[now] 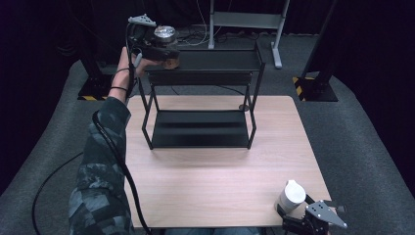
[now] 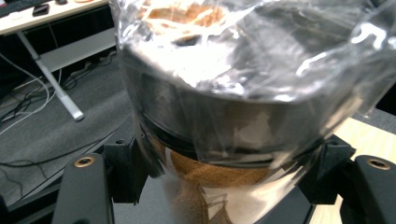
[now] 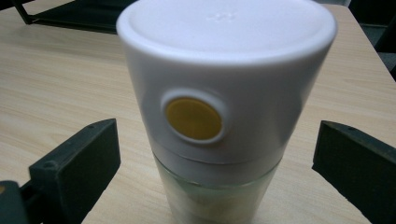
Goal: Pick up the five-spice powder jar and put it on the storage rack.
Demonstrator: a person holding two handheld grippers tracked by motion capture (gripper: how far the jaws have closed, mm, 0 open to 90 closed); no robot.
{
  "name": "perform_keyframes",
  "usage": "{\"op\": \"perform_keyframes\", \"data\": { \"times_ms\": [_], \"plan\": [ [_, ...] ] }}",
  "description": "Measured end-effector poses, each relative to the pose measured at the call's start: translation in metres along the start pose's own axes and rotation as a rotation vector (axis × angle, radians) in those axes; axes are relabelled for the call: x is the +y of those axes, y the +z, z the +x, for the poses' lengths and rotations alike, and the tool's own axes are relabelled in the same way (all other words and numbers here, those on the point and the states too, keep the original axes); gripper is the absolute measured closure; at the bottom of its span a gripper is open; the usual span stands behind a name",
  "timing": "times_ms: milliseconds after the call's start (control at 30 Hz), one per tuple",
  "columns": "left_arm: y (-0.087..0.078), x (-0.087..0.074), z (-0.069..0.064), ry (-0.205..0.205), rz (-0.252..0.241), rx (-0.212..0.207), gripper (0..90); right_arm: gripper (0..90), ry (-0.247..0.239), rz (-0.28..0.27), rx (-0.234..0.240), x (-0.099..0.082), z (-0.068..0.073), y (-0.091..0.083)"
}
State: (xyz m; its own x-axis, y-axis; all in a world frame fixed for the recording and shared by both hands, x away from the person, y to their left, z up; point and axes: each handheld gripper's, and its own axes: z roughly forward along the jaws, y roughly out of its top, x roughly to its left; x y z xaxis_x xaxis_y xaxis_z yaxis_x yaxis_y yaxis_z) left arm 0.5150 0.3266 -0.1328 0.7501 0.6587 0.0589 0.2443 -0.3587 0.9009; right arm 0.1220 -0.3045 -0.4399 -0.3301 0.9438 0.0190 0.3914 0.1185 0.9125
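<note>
A jar [image 1: 165, 33] wrapped in clear plastic, with a dark lid band and brown powder inside, is held in the air by my left gripper [image 1: 164, 51] at the left end of the black rack's top shelf [image 1: 215, 61]. Up close, the left gripper [image 2: 224, 172] is shut on the jar [image 2: 233, 116], its black pads [image 2: 126, 168] pressing both sides. A white-capped bottle [image 1: 292, 196] stands near the table's front right corner. My right gripper [image 1: 313, 220] sits just behind it. In the right gripper view, the bottle [image 3: 224, 93] with a round yellow button stands between the wide-apart jaws of that gripper [image 3: 215, 163], untouched.
The two-tier black rack [image 1: 200, 129] stands at the back middle of the wooden table [image 1: 220, 171]. A small round thing [image 1: 243, 106] lies behind it. Beyond the table are grey carpet, cables, a metal desk frame [image 1: 244, 22] and black stands with striped bases [image 1: 315, 88].
</note>
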Motion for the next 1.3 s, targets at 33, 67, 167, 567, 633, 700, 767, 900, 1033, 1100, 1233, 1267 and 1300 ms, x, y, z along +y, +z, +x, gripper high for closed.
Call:
{"op": "perform_keyframes", "data": {
  "times_ms": [33,67,167,567,633,700,767,900,1033,1100,1233,1267,1300],
  "plan": [
    [0.003,0.000,0.001,-0.005,0.008,0.010,30.2,0.0,-0.001,0.003,0.002,0.000,0.000,0.001],
    [0.003,0.000,0.001,-0.005,0.008,0.010,30.2,0.0,-0.001,0.003,0.002,0.000,0.000,0.001],
    [0.008,-0.002,0.002,-0.027,0.008,0.022,30.2,0.0,-0.004,0.004,0.002,0.000,0.001,0.001],
    [0.014,-0.007,0.007,-0.087,0.010,0.021,30.2,0.0,-0.003,0.002,0.001,0.000,0.001,0.001],
    [0.014,-0.008,0.007,-0.093,0.006,0.021,30.1,0.0,-0.006,0.001,0.002,0.000,0.001,0.000],
    [0.014,-0.010,0.006,-0.098,0.002,0.025,30.1,0.0,-0.005,-0.002,0.002,0.000,0.001,0.000],
    [0.014,-0.010,0.006,-0.098,0.002,0.026,30.0,0.0,-0.007,-0.002,0.002,0.000,0.001,0.000],
    [0.014,-0.010,0.005,-0.106,0.003,0.029,29.8,0.0,-0.006,-0.002,0.000,0.000,0.001,-0.001],
    [0.014,-0.009,0.003,-0.111,0.003,0.038,29.7,0.0,-0.007,-0.002,-0.002,0.000,0.001,-0.001],
    [0.013,-0.009,0.002,-0.112,0.008,0.042,29.6,0.0,-0.008,-0.002,-0.002,0.000,0.001,-0.001],
    [0.011,-0.007,0.003,-0.136,0.027,0.046,18.8,0.0,-0.008,-0.003,-0.003,0.000,0.001,-0.001],
    [0.011,-0.007,0.003,-0.136,0.027,0.046,16.5,0.0,-0.008,-0.003,-0.003,0.000,0.001,-0.001],
    [0.009,-0.007,0.003,-0.141,0.028,0.046,16.5,0.0,-0.007,-0.005,-0.003,0.000,0.001,-0.001]
  ]
}}
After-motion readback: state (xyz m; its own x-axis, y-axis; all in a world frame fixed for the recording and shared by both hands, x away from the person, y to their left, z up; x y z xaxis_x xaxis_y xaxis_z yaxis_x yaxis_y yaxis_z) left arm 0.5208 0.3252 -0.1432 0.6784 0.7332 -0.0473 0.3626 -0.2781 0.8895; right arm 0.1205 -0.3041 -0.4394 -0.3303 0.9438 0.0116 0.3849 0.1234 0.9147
